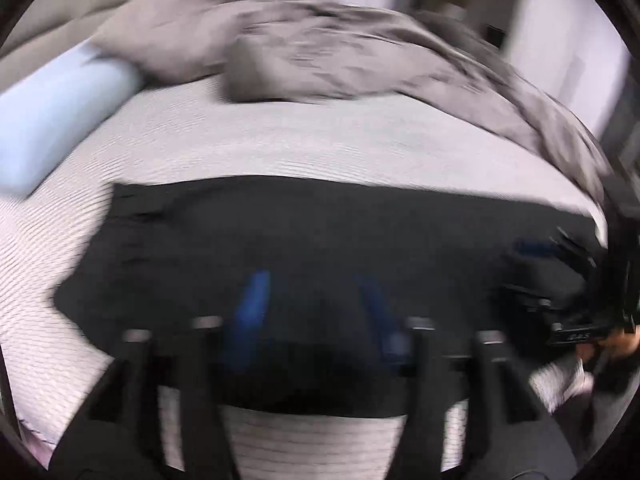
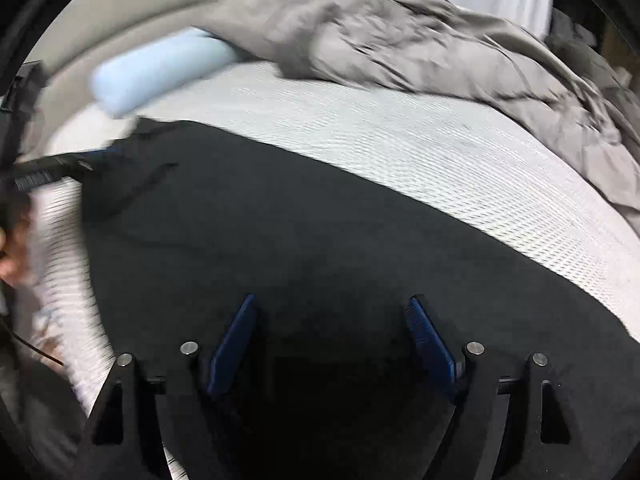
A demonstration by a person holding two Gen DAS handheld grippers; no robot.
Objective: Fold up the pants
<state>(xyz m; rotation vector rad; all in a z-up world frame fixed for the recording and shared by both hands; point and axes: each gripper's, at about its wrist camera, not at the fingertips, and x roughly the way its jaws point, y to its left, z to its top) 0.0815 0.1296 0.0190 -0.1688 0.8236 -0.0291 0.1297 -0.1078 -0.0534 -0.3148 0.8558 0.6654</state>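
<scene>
Black pants (image 1: 280,232) lie spread flat across the near part of a bed, a dark band from left to right. My left gripper (image 1: 316,304) hovers over their near edge, its blue pads (image 1: 250,308) wide apart, open, with no cloth pinched between them. In the right wrist view the pants (image 2: 280,220) fill the middle, and my right gripper (image 2: 332,320) is open above them, blue pads (image 2: 430,344) spread. The right gripper (image 1: 560,280) shows blurred at the right edge of the left wrist view, and the left gripper (image 2: 60,166) at the left edge of the right wrist view.
A white ribbed sheet (image 1: 280,140) covers the mattress. A crumpled grey duvet (image 2: 420,36) is heaped at the far side and right. A pale blue bolster (image 1: 48,120) lies far left. A person's hand (image 2: 12,256) holds the left gripper's handle.
</scene>
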